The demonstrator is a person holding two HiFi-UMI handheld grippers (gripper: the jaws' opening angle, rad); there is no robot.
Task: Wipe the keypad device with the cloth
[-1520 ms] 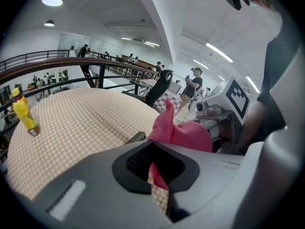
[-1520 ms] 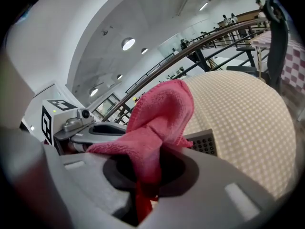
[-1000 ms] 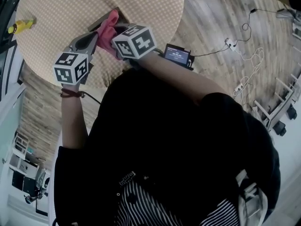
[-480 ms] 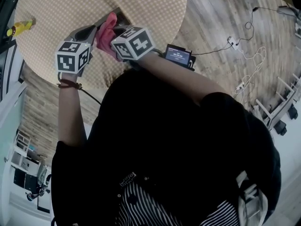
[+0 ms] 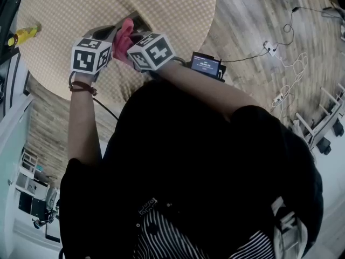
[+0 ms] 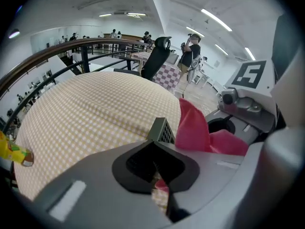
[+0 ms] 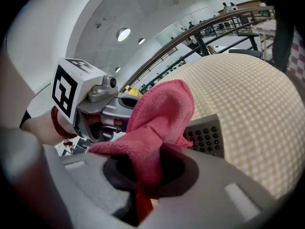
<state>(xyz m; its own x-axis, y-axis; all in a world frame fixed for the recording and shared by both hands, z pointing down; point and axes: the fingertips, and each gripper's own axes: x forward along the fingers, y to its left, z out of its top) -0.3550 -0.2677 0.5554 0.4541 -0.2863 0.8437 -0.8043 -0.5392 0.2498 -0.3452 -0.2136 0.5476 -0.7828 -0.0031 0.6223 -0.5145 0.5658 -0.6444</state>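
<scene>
The keypad device (image 6: 162, 130) is a dark grey slab with rows of small round keys (image 7: 206, 136). It stands tilted above the checked tablecloth, and my left gripper (image 6: 155, 164) is shut on its near edge. A pink cloth (image 7: 158, 121) is bunched in my right gripper (image 7: 147, 178), which is shut on it. The cloth lies against the device's keyed face. In the head view both grippers sit side by side at the table's near edge: the left gripper (image 5: 108, 34), the right gripper (image 5: 136, 38), the cloth (image 5: 124, 34) between them. Most of the device is hidden there.
The round table (image 5: 70, 4) wears a beige checked cloth. A yellow bottle (image 5: 21, 35) lies at its left edge. A small black screen unit (image 5: 205, 65) sits by my right forearm. Cables and a power strip (image 5: 280, 53) trail over the wooden floor at the right.
Both grippers have shifted a little farther onto the table. The left one has moved up and right, closer to the right gripper. The cloth stays against the device.
</scene>
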